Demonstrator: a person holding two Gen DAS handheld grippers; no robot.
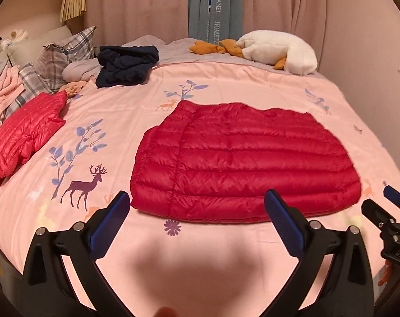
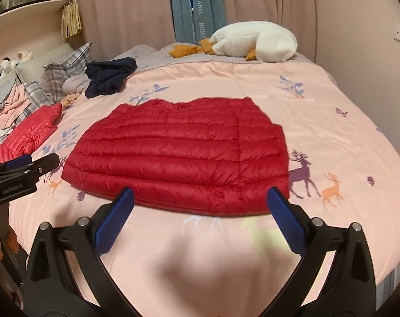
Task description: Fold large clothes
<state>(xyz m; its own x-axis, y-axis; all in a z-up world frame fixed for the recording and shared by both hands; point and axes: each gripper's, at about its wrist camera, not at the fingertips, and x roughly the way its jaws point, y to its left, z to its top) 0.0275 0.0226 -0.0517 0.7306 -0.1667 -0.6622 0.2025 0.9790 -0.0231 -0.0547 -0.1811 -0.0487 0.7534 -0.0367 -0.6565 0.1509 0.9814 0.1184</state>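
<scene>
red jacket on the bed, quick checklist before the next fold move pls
1. Left gripper open and empty: ok.
2. Right gripper open and empty: ok.
3. Red jacket lies flat on the duvet, sides already folded in: ok.
4. Near hem within reach, just ahead of both grippers: ok.
5. Fold path free: pink jacket and navy garment lie apart from it: ok.
6. Sleeves tucked evenly underneath: cannot tell, hidden.
</scene>
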